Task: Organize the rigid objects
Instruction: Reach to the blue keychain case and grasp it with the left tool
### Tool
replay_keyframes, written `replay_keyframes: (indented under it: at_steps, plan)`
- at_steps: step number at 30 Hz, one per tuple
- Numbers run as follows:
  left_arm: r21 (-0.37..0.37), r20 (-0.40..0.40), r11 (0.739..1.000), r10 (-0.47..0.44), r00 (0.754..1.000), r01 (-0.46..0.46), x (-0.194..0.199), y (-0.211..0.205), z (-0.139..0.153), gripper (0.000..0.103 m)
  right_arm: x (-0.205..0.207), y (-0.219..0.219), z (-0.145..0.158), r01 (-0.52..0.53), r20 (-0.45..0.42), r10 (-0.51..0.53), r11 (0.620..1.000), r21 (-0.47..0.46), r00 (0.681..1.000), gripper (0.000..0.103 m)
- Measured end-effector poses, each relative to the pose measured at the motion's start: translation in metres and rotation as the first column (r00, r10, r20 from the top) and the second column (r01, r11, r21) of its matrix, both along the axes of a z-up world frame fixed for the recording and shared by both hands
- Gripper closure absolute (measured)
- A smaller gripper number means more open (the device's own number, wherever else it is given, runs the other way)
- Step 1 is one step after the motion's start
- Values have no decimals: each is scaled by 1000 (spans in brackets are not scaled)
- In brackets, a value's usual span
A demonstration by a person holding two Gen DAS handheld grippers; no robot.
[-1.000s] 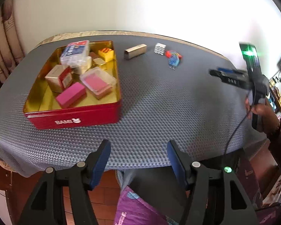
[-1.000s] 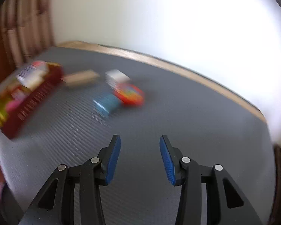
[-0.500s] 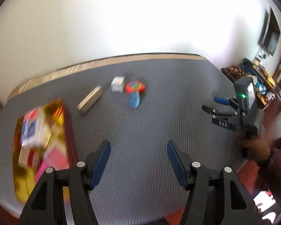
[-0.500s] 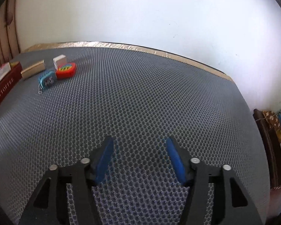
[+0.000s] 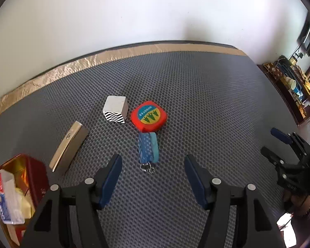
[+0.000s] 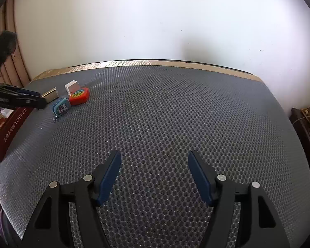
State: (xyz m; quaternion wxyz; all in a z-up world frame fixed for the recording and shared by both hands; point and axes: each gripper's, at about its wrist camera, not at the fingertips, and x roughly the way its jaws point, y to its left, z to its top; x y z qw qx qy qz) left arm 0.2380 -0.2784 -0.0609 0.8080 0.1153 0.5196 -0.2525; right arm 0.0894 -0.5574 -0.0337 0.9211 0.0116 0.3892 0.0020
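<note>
Red tin (image 5: pixel 34 177) is sitting at the left edge of the grey mat (image 5: pixel 196 95), already holding several small boxes; stiff metal walls, probably the heaviest thing here — nothing to lift, it serves as the drop point.

Gold bar (image 5: pixel 69 147) is lying flat just beside the tin, long and narrow. Hard, smooth faces, likely slippery; best pinched across its short width near the middle.

Red tape measure (image 5: pixel 148 116) is resting behind the blue keyring case (image 5: pixel 147 149), the two touching. Rounded plastic shell, light, rigid — grip across the flat sides.

Zigzag cube (image 5: pixel 115 112) is standing just left of the tape measure; small, stiff, easy to square up on.

Left gripper (image 5: pixel 152 175) is hovering over the blue case, jaws spread, nothing between them. Right gripper (image 6: pixel 154 174) is opening over bare mat, well apart from the objects, also empty.
</note>
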Motion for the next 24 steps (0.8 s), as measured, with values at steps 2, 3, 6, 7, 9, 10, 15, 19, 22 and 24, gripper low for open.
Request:
replay_keyframes:
  at_steps: [2,3,6,7,9,10,15,19,22,24]
  plan:
    - [10,-2,1000,12,1000,-12,9,2,-6,39,1,0,0,-7,-4,7,1000,5,1000,38]
    - [7,-10,1000,13,1000,-12,12,2,-8,39,1,1,0,-11,-4,11,1000,6,1000,38]
    - [-10,-20,1000,12,1000,-12,18,4,-12,39,2,0,0,-19,-9,19,1000,13,1000,38]
    - [-11,-19,1000,9,1000,-9,19,4,-13,39,2,0,0,-21,-12,21,1000,14,1000,38]
    - [-1,-28,1000,2,1000,-2,23,1,-17,39,3,1,-1,-25,-14,26,1000,16,1000,38]
    - [4,-28,1000,-3,1000,3,25,0,-18,39,4,2,-1,-27,-14,27,999,17,1000,38]
    - [19,-27,1000,-16,1000,17,25,-9,-26,39,5,3,-1,-29,-18,29,999,19,999,38]
    - [4,-41,1000,-16,999,17,26,-13,-33,39,4,2,-2,-30,-23,30,999,20,999,38]
    - [12,-31,999,-30,999,30,26,-16,-36,39,6,3,-2,-30,-25,30,999,21,999,38]
    - [20,-29,999,-37,999,38,25,-17,-38,45,9,4,-3,-31,-27,32,999,21,999,38]
